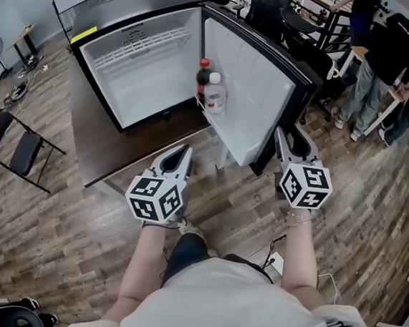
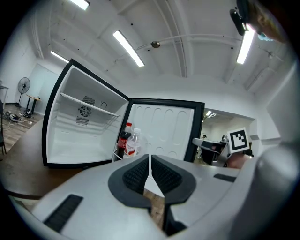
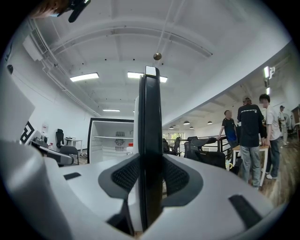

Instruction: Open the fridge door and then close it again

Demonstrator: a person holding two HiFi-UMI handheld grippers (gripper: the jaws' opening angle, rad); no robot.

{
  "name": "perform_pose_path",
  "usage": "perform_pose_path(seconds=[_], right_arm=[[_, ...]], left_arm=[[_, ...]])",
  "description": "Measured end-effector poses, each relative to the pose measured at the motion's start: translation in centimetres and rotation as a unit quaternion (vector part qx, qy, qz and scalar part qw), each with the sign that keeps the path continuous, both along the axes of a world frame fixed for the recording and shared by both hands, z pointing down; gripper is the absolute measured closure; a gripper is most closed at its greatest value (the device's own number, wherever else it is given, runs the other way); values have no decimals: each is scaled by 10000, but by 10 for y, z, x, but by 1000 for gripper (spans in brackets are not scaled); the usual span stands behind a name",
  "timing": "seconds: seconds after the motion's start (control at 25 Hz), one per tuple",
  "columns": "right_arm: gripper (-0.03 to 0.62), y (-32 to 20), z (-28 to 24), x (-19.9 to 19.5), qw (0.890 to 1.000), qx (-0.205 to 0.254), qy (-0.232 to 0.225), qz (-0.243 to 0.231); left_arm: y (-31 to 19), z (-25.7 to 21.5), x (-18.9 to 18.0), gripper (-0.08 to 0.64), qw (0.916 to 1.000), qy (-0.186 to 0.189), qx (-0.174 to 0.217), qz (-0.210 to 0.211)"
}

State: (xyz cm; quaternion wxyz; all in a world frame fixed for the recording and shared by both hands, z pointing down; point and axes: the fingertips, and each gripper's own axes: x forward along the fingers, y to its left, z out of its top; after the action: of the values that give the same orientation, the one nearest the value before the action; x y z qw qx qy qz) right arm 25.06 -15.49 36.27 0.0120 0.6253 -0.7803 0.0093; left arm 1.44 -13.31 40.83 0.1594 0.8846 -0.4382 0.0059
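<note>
The right gripper (image 3: 150,177) fills the lower frame, its two jaws pressed against either face of the fridge door (image 3: 150,117), which stands edge-on as a dark upright slab through the centre. Left of it, further back, the fridge cabinet (image 3: 108,138) is open, white inside with one shelf. The left gripper (image 3: 54,154) shows at the left edge. Several people (image 3: 251,136) stand at the right.
</note>
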Motion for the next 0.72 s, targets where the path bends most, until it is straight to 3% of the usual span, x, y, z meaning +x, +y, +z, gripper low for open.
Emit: perform_pose_path(seconds=[0.72], right_arm=[[451, 11, -2, -18, 9997, 81, -78, -230]], left_arm=[[17, -3, -14, 544, 9993, 69, -73, -364]])
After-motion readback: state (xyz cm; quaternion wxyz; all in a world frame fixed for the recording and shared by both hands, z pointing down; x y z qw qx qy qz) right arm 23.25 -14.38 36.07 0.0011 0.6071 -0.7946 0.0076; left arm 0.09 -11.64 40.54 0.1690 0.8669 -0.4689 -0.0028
